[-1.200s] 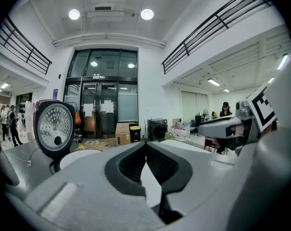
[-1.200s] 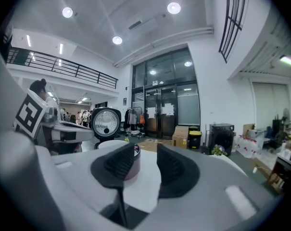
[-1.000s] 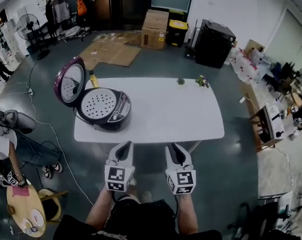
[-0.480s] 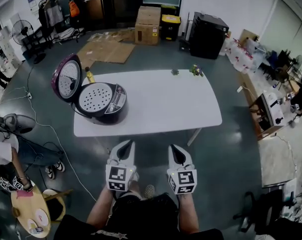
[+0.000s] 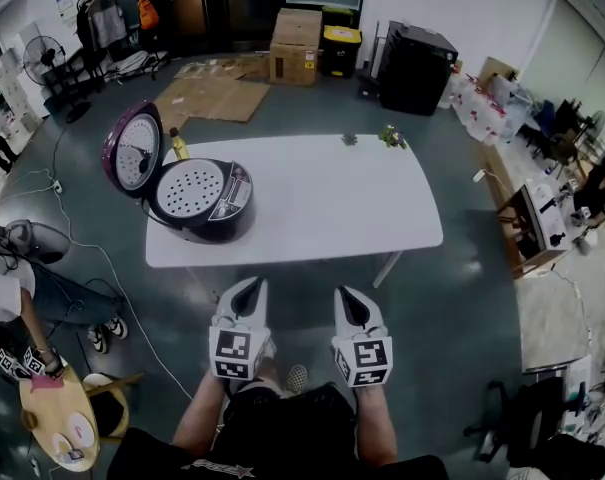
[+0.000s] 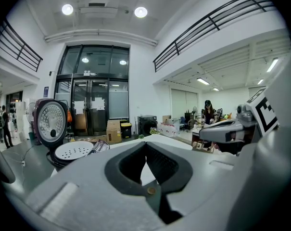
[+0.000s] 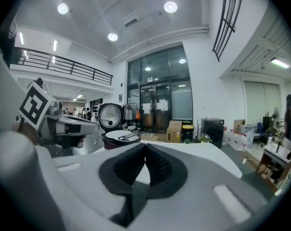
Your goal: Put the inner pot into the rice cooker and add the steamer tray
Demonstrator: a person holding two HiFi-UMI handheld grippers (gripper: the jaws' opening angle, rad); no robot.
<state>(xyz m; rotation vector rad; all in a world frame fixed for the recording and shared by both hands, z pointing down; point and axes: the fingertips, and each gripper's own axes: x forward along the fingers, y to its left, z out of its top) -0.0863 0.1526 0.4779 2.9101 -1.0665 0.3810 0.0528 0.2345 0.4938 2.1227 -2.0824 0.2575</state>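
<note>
White perforated steamer tray (image 5: 189,189) sits level in the mouth of the dark rice cooker (image 5: 197,203). The purple-rimmed lid (image 5: 134,151) is tipped up and back on the cooker's far-left side. The tray covers the opening, so the inner pot cannot be seen; whether it lies beneath cannot be told from these views.

Position: the cooker stands at the left end of the white desk (image 5: 332,208), just inside the near edge. The rest of the desk top is bare but for two small plants (image 5: 390,138) at the far edge.

Grippers: both are held low by the person's body, short of the desk's near edge and apart from everything on it.
- left gripper (image 5: 247,290): pads clenched together, nothing between them (its own view confirms).
- right gripper (image 5: 347,293): likewise clenched, empty.

Key relation: the cooker lies forward and to the left of both grippers. The left gripper is the nearer and points at the desk edge just right of the cooker; the right gripper is well apart from it, facing the bare middle of the desk. The lid opens away from the person, so the near and right sides of the cooker are unobstructed.

Judgement: with the tray seated, the task looks at or near completion. Any further handling of the cooker would fall more naturally to the left gripper, which would have to open first.
</note>
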